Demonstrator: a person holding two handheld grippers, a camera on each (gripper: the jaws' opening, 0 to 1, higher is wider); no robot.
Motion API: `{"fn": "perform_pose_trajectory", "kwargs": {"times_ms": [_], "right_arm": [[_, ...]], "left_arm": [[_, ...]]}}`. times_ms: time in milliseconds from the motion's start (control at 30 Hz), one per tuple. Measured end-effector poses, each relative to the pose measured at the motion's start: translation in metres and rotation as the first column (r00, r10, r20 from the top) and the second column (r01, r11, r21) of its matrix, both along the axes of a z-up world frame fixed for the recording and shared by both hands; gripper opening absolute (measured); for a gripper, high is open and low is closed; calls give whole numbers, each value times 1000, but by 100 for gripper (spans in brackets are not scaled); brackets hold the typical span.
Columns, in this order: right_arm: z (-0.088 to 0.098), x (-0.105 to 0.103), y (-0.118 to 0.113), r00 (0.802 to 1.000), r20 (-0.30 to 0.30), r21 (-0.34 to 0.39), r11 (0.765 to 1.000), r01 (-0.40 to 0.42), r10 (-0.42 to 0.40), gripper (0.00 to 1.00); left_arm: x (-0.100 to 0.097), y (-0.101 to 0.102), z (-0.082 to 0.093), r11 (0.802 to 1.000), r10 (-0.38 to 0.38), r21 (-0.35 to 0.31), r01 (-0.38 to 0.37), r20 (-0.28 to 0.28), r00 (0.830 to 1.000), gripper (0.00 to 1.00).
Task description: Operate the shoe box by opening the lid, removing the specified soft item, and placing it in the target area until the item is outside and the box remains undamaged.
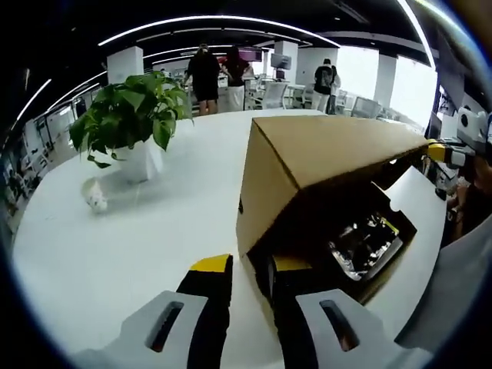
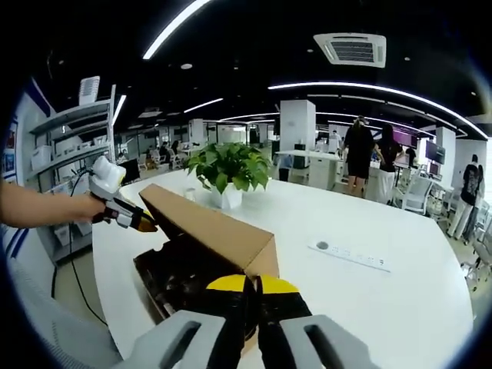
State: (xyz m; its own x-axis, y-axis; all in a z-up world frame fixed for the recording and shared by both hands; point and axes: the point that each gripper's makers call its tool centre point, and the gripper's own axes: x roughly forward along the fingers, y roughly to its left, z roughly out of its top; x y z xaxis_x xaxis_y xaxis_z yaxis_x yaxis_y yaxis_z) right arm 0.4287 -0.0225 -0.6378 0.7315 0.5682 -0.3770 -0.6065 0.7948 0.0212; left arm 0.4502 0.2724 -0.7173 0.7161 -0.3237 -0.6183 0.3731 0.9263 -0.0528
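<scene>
In the left gripper view, the left gripper (image 1: 250, 265), its yellow-tipped black fingers (image 1: 211, 264) spread a little apart, sat at the near lower corner of the brown cardboard shoe box (image 1: 265, 192); whether they touched the cardboard could not be told. The box rested on the round white counter (image 1: 115, 246) close to one edge, and its brown cardboard hinged lid (image 1: 338, 146) stood tilted up over a dark interior where a glossy, clear-wrapped dark item (image 1: 365, 242) lay; what it was could not be made out. In the right gripper view, the right gripper (image 2: 255, 286) had its yellow-tipped fingers (image 2: 228, 284) pressed together against the box's near corner, whether pinching cardboard could not be told, and across the box the left gripper, held by a person's hand, had its yellow tip at the raised lid's far corner. Farther along the counter stood a leafy green plant in a white pot (image 1: 131, 115), with a small white crumpled object (image 1: 95, 196) just beside it, and a white power strip (image 2: 350, 256) lay well apart from the box. Beyond the counter's far edge, people in dark clothes (image 2: 358, 154) stood among office desks.
</scene>
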Motion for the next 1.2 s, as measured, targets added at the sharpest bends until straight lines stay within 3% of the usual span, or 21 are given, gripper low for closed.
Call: {"fn": "perform_pose_trajectory", "kwargs": {"times_ms": [233,600,1200], "right_arm": [[3,6,-1,1000,-2,8,1000,13,-13,0],[8,20,-2,999,-2,19,999,32,-32,0],[15,42,-3,999,-3,18,999,46,-46,0]], "left_arm": [[7,1,-15,1000,25,-7,-26,-26,999,17],[22,6,-21,996,72,-41,-73,-32,997,15],[35,6,-29,998,59,-28,-60,-48,997,12]]}}
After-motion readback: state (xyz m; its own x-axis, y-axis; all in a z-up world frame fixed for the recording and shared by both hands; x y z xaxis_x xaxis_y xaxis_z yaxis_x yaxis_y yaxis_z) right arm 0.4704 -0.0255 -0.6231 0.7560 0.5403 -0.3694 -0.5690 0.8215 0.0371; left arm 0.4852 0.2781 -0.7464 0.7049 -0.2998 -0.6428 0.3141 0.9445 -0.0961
